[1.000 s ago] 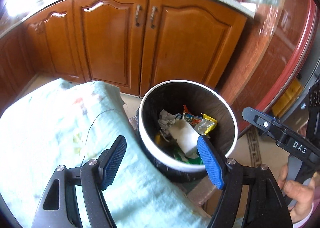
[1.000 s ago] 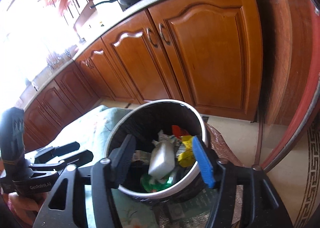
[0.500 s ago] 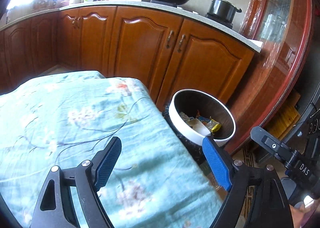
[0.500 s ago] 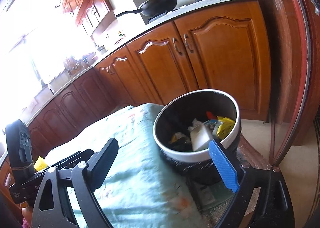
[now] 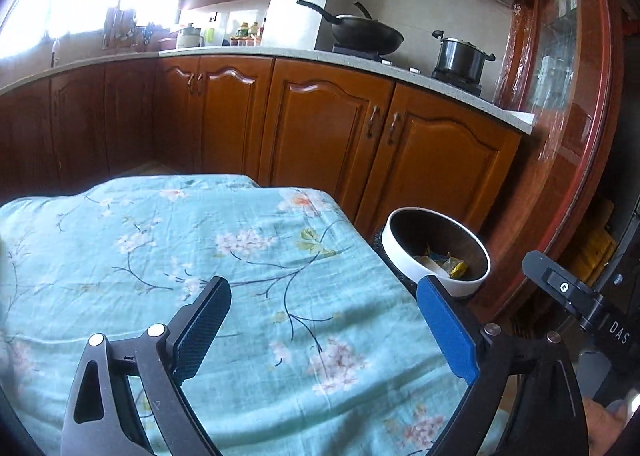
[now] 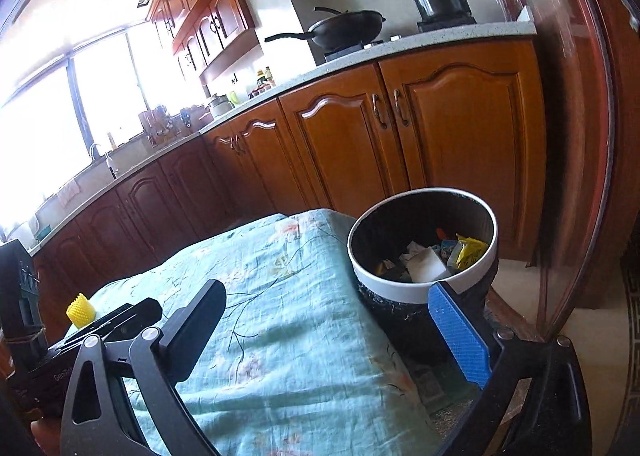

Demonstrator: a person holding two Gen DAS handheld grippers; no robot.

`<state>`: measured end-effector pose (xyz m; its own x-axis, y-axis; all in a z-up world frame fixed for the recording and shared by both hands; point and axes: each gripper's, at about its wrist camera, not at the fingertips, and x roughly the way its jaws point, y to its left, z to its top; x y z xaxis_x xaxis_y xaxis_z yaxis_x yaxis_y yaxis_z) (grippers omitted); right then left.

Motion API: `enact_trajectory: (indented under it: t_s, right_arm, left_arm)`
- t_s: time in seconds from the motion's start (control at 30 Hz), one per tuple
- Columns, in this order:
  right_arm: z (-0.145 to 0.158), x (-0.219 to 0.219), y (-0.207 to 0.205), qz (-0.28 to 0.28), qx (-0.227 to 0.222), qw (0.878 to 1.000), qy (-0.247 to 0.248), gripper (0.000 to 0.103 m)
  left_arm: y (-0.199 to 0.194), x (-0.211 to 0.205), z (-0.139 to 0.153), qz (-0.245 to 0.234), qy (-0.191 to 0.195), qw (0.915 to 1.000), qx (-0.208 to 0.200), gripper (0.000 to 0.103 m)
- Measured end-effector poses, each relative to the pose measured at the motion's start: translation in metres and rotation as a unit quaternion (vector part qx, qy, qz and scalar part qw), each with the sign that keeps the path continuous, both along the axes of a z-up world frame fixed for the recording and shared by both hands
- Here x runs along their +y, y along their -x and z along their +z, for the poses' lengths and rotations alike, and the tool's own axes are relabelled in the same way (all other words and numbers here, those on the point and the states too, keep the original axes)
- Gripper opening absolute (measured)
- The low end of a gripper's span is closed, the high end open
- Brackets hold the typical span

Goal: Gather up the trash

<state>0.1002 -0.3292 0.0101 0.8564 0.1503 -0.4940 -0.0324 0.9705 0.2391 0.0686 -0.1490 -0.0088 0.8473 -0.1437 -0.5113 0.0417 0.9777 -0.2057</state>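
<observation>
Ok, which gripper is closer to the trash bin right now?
Right. The right gripper sits just short of the trash bin, its blue finger overlapping the rim. The left gripper is farther back over the tablecloth. Both jaws are opening, nothing between them.

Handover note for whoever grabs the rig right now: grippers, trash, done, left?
Left gripper: fingers opening, nothing between them, over the floral cloth.
Right gripper: fingers opening, empty, beside the trash bin.
The bin stands at the cloth's far right corner and holds a white carton, a yellow wrapper and crumpled paper.
Done: those pieces are in the bin.
Left: a small yellow ridged piece sits on the cloth's left edge near the left gripper; probably next. No other trash shows on the cloth.
</observation>
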Motion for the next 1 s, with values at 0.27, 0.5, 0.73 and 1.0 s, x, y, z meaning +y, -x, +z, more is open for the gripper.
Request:
enact_trajectory:
  t_s: [0.27,0.5,0.73,1.0]
  right_arm:
    - [0.004,0.023,0.022,-0.016,-0.073,0.994,0.074,0.103]
    - [-0.015,0.025,0.017,-0.015,-0.055,0.996,0.074,0.103]
    - [-0.022,0.025,0.014,-0.007,-0.052,0.995,0.081,0.103]
    - [-0.026,0.025,0.013,-0.008,-0.062,0.995,0.076,0.103]
  left_arm:
    - [0.040,-0.008,-0.005,0.042,-0.069,0.9943,-0.070,0.102]
    - [0.048,-0.011,-0.020,0.051,-0.090,0.9925,-0.065,0.102]
    - [0.040,-0.004,-0.018,0.059,-0.095,0.9916,-0.064,0.102]
    - [0.034,-0.003,-0.029,0.055,-0.110,0.9901,-0.069,0.102]
